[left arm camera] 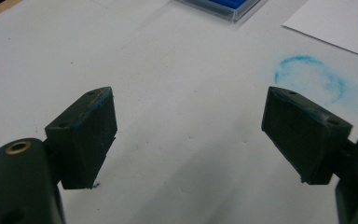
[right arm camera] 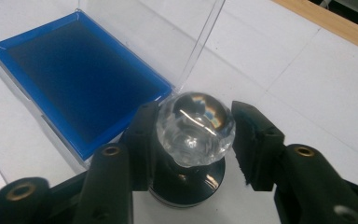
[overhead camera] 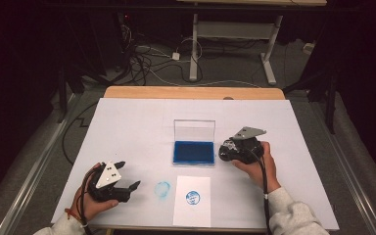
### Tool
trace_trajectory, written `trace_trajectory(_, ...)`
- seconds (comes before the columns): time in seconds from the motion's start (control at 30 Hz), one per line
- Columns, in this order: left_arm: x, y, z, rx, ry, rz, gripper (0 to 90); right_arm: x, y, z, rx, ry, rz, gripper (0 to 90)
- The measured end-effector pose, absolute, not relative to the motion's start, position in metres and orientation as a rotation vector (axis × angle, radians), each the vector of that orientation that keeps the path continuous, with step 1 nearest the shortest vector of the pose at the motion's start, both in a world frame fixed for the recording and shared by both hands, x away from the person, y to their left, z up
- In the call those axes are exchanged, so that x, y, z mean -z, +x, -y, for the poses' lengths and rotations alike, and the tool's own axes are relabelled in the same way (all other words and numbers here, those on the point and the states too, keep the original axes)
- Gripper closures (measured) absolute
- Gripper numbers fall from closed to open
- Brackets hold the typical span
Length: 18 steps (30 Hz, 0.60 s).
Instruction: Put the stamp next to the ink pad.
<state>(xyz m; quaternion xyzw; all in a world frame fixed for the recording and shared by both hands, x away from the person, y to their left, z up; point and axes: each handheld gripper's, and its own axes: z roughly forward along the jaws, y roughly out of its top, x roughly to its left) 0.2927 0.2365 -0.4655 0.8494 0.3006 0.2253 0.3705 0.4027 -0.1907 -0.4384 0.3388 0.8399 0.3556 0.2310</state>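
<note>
My right gripper [overhead camera: 225, 151] [right arm camera: 195, 111] is shut on the clear faceted knob of a stamp [right arm camera: 196, 128]. The stamp's black base stands on the white table cover just right of the blue ink pad [overhead camera: 194, 152] [right arm camera: 84, 79]. The pad's clear lid [overhead camera: 194, 129] [right arm camera: 204, 44] stands upright behind it. My left gripper [overhead camera: 130, 174] [left arm camera: 189, 91] is open near the front left, its jaws wide apart over bare cover, nothing between them. A white paper sheet [overhead camera: 192, 208] [left arm camera: 340, 23] at the front centre bears a round blue stamp mark [overhead camera: 192, 197].
A faint blue ring smudge [overhead camera: 162, 190] [left arm camera: 310, 74] marks the cover between my left gripper and the paper. The wooden table edge [overhead camera: 193, 92] [right arm camera: 326, 23] runs along the far side. Beyond it are cables and a desk frame [overhead camera: 235, 34] on the floor.
</note>
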Motion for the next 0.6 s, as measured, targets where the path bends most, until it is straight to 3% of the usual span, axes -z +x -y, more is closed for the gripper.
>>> trace_trajectory(0.6, 0.466, 0.293, -0.236, -0.58, 2.189, -0.768, 17.6, 0.407, 0.395, 0.194, -1.084, 0.888, -2.189, 39.9)
